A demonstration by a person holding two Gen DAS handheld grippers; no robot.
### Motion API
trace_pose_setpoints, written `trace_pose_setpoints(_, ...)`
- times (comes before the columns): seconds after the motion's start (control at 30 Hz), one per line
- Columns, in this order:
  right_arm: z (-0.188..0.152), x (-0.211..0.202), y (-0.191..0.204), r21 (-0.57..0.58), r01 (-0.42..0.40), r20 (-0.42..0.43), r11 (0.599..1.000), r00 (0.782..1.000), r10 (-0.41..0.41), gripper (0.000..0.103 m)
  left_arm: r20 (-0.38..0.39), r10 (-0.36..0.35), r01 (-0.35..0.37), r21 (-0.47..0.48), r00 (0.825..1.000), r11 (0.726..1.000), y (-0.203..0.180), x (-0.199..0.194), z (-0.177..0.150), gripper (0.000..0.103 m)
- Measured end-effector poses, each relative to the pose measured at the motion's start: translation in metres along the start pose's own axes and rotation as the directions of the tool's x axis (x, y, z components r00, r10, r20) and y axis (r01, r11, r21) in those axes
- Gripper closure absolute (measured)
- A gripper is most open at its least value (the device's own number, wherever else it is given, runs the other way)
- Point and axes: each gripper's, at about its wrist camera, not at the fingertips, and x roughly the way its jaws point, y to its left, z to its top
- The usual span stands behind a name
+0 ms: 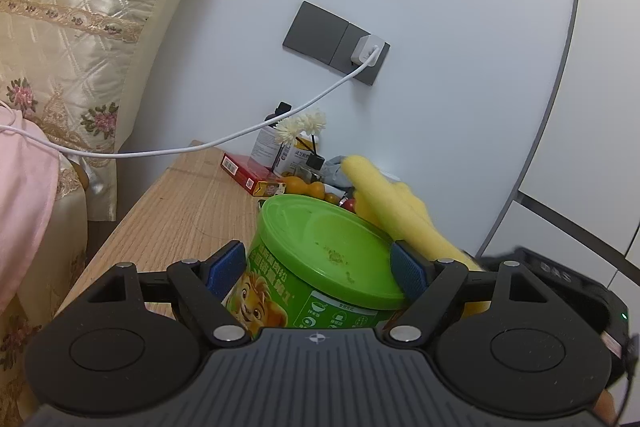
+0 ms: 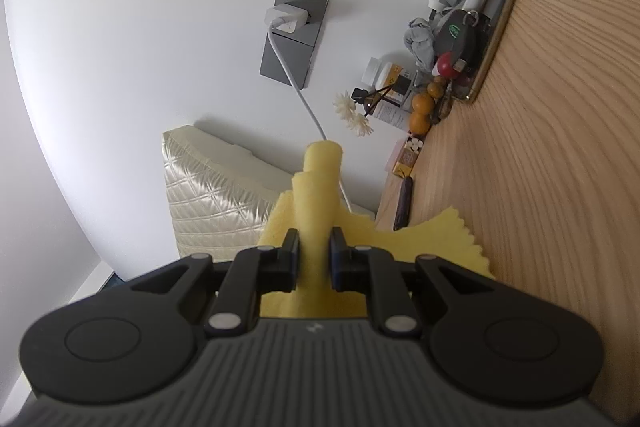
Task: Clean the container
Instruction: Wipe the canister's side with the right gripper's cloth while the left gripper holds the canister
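Observation:
A green tub (image 1: 312, 291) with a lion picture and a crumb-speckled green lid (image 1: 324, 243) sits between the blue pads of my left gripper (image 1: 318, 269), which is shut on it above the wooden table (image 1: 180, 211). Just behind the lid, in the left wrist view, a yellow cloth (image 1: 384, 203) rises to the right. My right gripper (image 2: 315, 255) is shut on that folded yellow cloth (image 2: 320, 187), which sticks up past the fingertips; this view is rolled sideways. The tub does not show in the right wrist view.
Clutter lines the table's far edge by the wall: a red box (image 1: 250, 173), oranges (image 2: 422, 113), a white bottle (image 1: 266, 143), white flowers (image 1: 302, 125) and a grey rag (image 2: 420, 41). A white cable (image 1: 224, 143) runs from a wall charger (image 1: 366, 51). A quilted cushion (image 1: 80, 27) stands on the left.

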Motion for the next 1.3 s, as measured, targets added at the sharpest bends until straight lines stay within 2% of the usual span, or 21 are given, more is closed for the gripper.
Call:
trace_pose_setpoints(0.23, 0.002, 0.009, -0.005, 0.013, -0.009, -0.006, 1.000, 1.000, 0.009, 0.087, 0.008, -0.001, 0.001, -0.007, 1.000, 1.000, 0.000, 0.001, -0.001, 0.020)
trace_pose_setpoints(0.67, -0.017, -0.033, 0.006, 0.019, 0.009, 0.012, 1.000, 1.000, -0.009, 0.087, 0.003, -0.002, 0.002, -0.003, 1.000, 1.000, -0.006, 0.000, -0.002, 0.020)
trace_pose_setpoints(0.9, -0.007, -0.014, 0.002, 0.004, 0.012, 0.021, 1.000, 1.000, -0.012, 0.087, 0.001, -0.025, 0.025, 0.001, 1.000, 1.000, -0.003, 0.000, -0.002, 0.020)
trace_pose_setpoints(1.1, -0.001, -0.005, -0.001, -0.006, 0.007, 0.024, 1.000, 1.000, -0.007, 0.087, 0.000, -0.028, 0.028, -0.032, 1.000, 0.999, 0.002, -0.007, 0.000, 0.017)
trace_pose_setpoints(1.2, -0.002, -0.005, -0.002, -0.004, 0.008, 0.029, 1.000, 1.000, -0.008, 0.087, -0.029, -0.046, 0.044, -0.060, 0.999, 0.997, 0.002, -0.011, -0.001, 0.017)
trace_pose_setpoints(1.3, -0.002, -0.006, 0.001, -0.025, 0.017, 0.030, 1.000, 0.999, -0.016, 0.087, -0.032, -0.003, 0.000, -0.092, 0.999, 0.996, -0.002, -0.018, -0.004, 0.017)
